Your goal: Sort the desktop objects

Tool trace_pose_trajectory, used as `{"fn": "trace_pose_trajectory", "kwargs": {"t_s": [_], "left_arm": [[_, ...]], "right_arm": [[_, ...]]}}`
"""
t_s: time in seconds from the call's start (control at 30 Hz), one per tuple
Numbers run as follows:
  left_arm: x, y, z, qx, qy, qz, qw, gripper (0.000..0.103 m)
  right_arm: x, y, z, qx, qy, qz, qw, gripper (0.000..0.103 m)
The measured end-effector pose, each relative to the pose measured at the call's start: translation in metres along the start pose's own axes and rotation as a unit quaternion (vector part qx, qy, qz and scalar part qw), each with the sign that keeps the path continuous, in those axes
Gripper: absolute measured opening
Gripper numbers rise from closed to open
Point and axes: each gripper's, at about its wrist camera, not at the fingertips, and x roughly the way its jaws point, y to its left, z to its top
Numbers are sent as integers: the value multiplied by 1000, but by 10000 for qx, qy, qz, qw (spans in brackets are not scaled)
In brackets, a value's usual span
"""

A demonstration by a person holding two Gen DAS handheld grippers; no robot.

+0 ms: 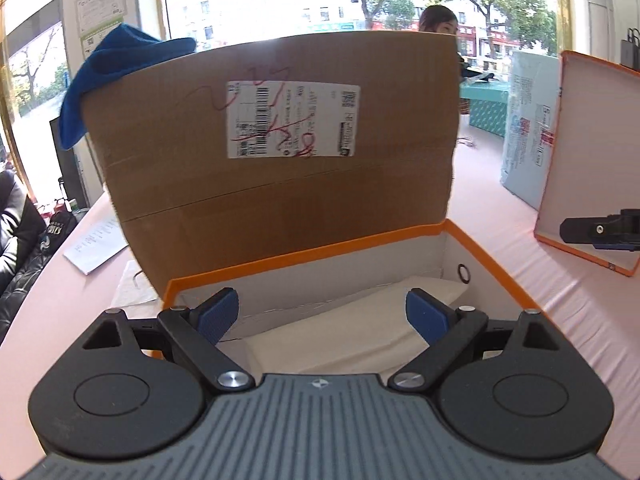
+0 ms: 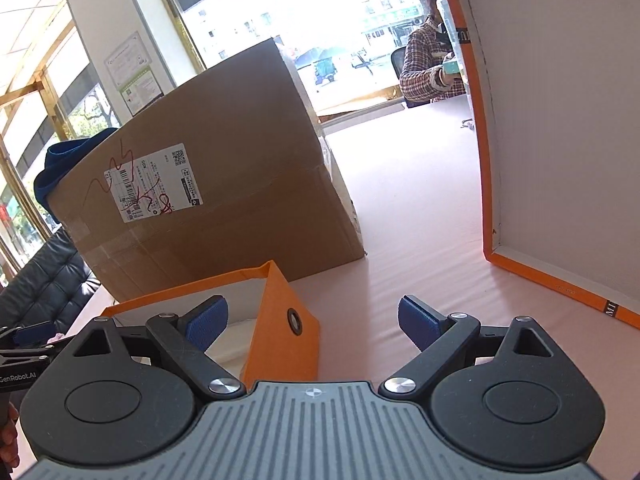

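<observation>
An orange shoe box (image 1: 304, 258) with a white inside stands open on the pink table, white wrapping paper (image 1: 352, 332) lying in it. My left gripper (image 1: 326, 316) hovers over the box's near end, open, nothing between its blue pads. The box's orange lid (image 1: 576, 168) stands on edge at the right. In the right wrist view the same box (image 2: 282, 332) shows its end wall at lower left and the lid (image 2: 552, 140) rises on the right. My right gripper (image 2: 314, 322) is open and empty beside the box's right end, above the tablecloth.
A big brown carton (image 1: 280, 148) with a shipping label stands right behind the box, a blue cloth (image 1: 108, 76) draped on its left corner. Papers (image 1: 96, 244) lie at the left. A light blue package (image 1: 528, 128) stands far right. A person (image 2: 430, 64) sits at the table's far end.
</observation>
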Motion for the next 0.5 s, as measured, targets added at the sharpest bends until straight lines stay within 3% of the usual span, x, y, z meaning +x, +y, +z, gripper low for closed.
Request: {"fn": "trace_pose_trajectory", "kwargs": {"t_s": [0.13, 0.27, 0.5], "left_arm": [[6, -47, 6, 440, -68, -347, 9984, 90], [12, -91, 12, 587, -166, -924, 9939, 90], [40, -181, 18, 536, 96, -2119, 9758, 91]], "right_arm": [[-14, -22, 0, 67, -81, -162, 9998, 92], [-30, -53, 2, 232, -231, -428, 9985, 92], [-63, -115, 2, 594, -416, -1069, 9916, 92]]}}
